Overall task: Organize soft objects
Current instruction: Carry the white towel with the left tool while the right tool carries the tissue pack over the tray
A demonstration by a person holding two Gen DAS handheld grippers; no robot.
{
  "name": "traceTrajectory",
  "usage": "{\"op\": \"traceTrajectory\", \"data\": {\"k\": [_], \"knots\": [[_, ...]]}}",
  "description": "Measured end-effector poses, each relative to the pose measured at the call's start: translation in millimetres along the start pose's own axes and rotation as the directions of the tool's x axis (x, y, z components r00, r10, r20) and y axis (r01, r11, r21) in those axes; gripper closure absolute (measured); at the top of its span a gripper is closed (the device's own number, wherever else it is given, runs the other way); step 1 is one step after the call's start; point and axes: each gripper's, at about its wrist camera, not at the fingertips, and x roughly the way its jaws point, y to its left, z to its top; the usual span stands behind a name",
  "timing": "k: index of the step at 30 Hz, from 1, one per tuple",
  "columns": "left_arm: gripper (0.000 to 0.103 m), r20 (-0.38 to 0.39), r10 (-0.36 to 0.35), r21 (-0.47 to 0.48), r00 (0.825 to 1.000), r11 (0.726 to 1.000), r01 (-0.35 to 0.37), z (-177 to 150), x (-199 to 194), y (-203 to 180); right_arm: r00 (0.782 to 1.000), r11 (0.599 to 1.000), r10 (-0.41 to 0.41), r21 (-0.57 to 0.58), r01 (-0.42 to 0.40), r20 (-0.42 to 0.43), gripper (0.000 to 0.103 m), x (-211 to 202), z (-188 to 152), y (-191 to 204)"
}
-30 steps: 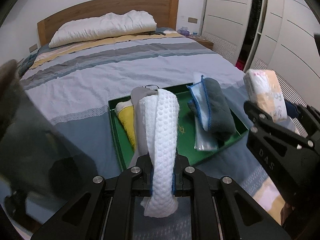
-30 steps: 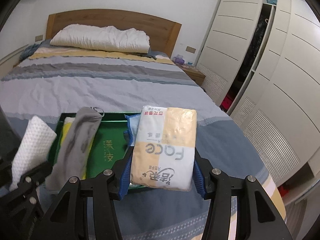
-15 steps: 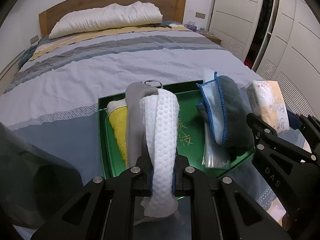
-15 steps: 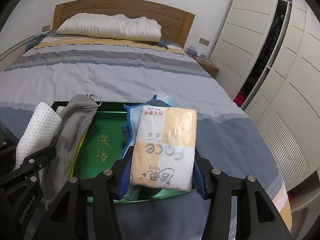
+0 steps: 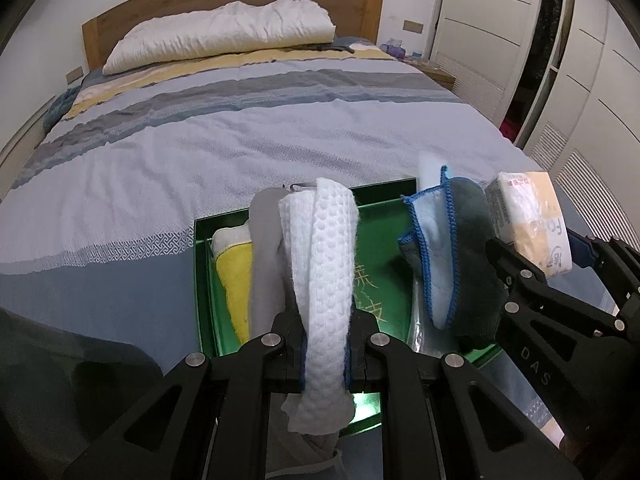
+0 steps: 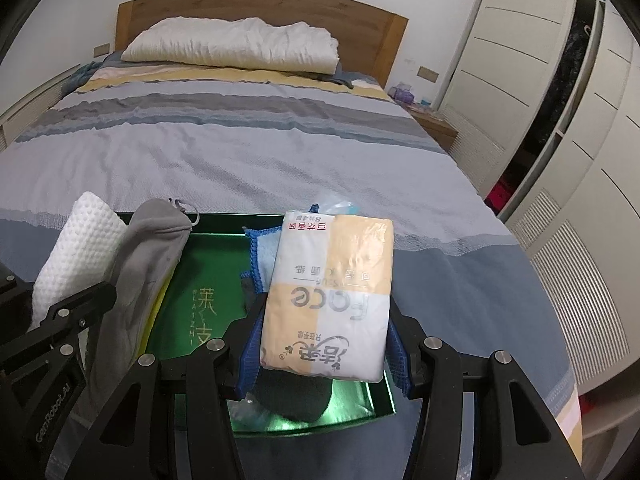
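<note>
A green tray (image 5: 202,240) (image 6: 224,224) lies on the near end of the bed. In it lie a yellow cloth (image 5: 234,276), a grey pouch (image 5: 264,264) (image 6: 148,272) and a dark cloth with blue trim (image 5: 456,252) (image 6: 260,252). My left gripper (image 5: 326,348) is shut on a white waffle cloth (image 5: 326,268) (image 6: 76,260), which hangs over the tray's middle. My right gripper (image 6: 322,350) (image 5: 560,268) is shut on a pack of tissues (image 6: 332,292) (image 5: 528,216), held above the tray's right part over the dark cloth.
The striped bedspread (image 5: 240,128) runs back to a white pillow (image 5: 220,38) and a wooden headboard (image 6: 260,8). White wardrobe doors (image 6: 560,120) line the right side. A small bedside table (image 6: 432,124) stands by the headboard.
Both grippers have moved forward over the bed with their loads; the tray now looks larger and lies right beneath them. Neither grip has changed.
</note>
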Motion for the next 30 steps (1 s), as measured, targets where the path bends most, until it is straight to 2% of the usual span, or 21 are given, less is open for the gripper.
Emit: {"op": "traceTrajectory", "data": {"k": [22,30], "knots": [[0.093,-0.082,0.051,-0.070,0.995,0.996,-0.057,13,39,11,0.996,0.997,0.065,-0.029,-0.067,-0.069,0.052,37,20,-2],[0.093,-0.082,0.058,-0.073,0.995,0.995,-0.064,15,42,9,0.994,0.996,0.081,-0.026,-0.083,-0.070,0.052,44,22,-5]]}}
